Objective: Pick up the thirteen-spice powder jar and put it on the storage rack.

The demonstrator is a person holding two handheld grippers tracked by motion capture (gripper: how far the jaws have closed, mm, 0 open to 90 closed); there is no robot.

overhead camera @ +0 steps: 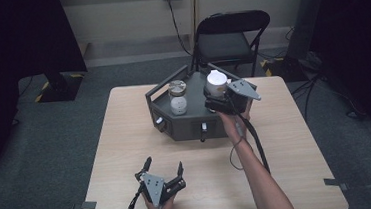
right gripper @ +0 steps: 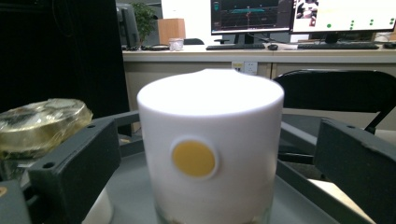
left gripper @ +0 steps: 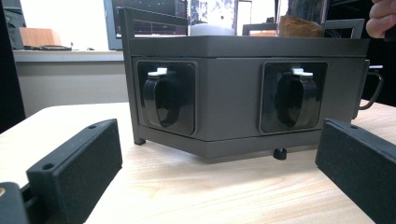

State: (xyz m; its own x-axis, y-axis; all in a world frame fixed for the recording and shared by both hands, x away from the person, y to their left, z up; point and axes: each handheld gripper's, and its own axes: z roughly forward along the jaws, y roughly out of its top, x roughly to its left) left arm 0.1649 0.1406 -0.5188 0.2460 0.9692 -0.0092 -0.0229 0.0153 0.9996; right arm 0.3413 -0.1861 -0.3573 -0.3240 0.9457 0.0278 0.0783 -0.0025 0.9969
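A dark grey tray-topped box (overhead camera: pixel 185 127) stands at the far middle of the wooden table (overhead camera: pixel 121 139). On it are a jar with a clear glass lid (overhead camera: pixel 178 97) and a jar with a tall white cap (overhead camera: pixel 216 82). My right gripper (overhead camera: pixel 214 94) is level with the white-capped jar (right gripper: pixel 210 140), which bears a yellow dot. The jaws are open on either side of it, with a gap on each side. The glass-lidded jar (right gripper: pixel 42 123) sits to its left. My left gripper (overhead camera: pixel 164 162) rests open near the table's front edge, facing the box (left gripper: pixel 229 93), with nothing between its jaws.
The box front carries two black recessed latches (left gripper: pixel 163 95) (left gripper: pixel 294 95). A black folding chair (overhead camera: pixel 233 35) stands behind the table, with a cable running down the wall. Bare tabletop lies left and right of the box. Desks with monitors (right gripper: pixel 252 16) are farther back.
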